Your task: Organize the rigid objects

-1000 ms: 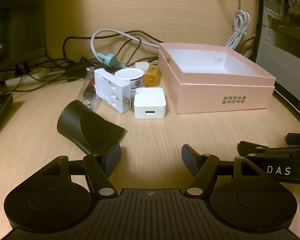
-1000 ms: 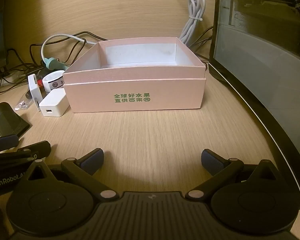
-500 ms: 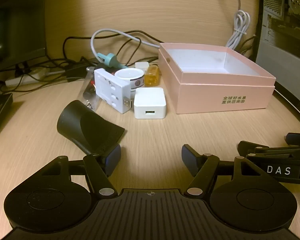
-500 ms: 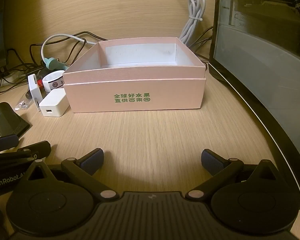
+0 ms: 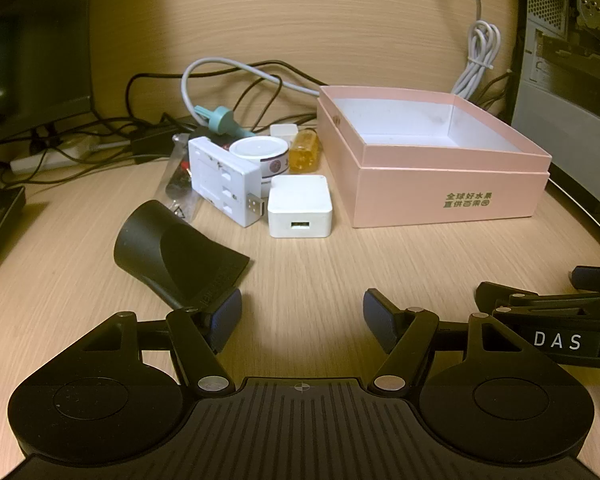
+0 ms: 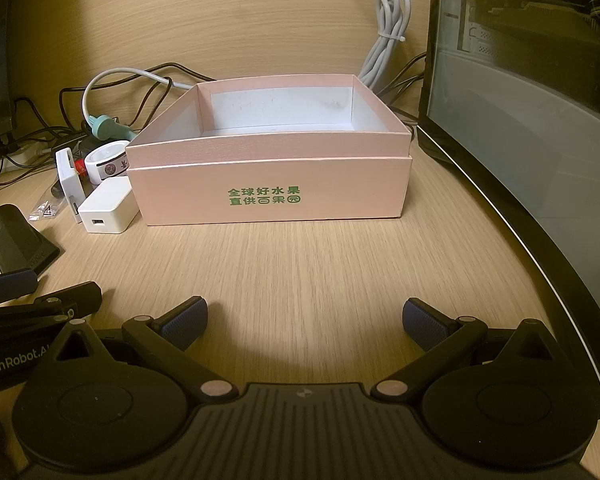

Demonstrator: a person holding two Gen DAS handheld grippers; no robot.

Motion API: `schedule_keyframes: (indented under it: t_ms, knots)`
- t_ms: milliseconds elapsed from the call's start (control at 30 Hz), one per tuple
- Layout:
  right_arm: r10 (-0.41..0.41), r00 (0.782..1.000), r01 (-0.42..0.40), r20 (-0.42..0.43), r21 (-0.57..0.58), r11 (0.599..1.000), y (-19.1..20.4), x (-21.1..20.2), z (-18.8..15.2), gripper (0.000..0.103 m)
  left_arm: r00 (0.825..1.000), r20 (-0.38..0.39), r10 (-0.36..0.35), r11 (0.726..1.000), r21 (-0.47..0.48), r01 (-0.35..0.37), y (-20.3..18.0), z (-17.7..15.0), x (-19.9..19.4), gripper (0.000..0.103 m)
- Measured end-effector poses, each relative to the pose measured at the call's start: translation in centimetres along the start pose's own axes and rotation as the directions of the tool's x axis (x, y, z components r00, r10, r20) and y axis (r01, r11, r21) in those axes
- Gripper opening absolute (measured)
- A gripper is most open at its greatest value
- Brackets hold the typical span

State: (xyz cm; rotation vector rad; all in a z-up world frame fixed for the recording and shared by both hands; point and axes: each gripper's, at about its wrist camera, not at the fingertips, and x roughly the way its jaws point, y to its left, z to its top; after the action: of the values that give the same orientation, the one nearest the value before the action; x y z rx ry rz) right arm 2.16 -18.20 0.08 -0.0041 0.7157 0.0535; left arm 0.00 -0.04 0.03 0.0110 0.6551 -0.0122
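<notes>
1. The desk is showing no change at all across the last second (every object is sitting exactly where it was), so I judge the sorting is not yet under way.
2. The pink box is standing open and empty toward the desk's right edge, just beside the dark computer case; it is looking like the likely destination for the loose items.
3. The black nozzle is lying on its side toward the left edge, nearest the front; its flat lip is appearing to meet the left gripper's left fingertip, though actual contact is hard to tell.
4. The left gripper is hovering with jaws wide and nothing between them; the right gripper is doing the same in front of the box.
5. The white battery charger, the square USB adapter, the round white tin and the small amber bottle are clustering just left of the box, the adapter nearest the front (2 idle grippers, 0 items stowed).
</notes>
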Motion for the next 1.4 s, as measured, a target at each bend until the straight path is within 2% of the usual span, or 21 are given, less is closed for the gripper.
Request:
schedule_keyframes:
  t_ms: [1400]
  knots:
    - [0.000,1.000,0.000,0.000,0.000,1.000,-0.02,-0.01,-0.03,0.103,1.000,0.000,0.000,1.000,0.000,0.000,0.02,0.43,-0.01,0.073]
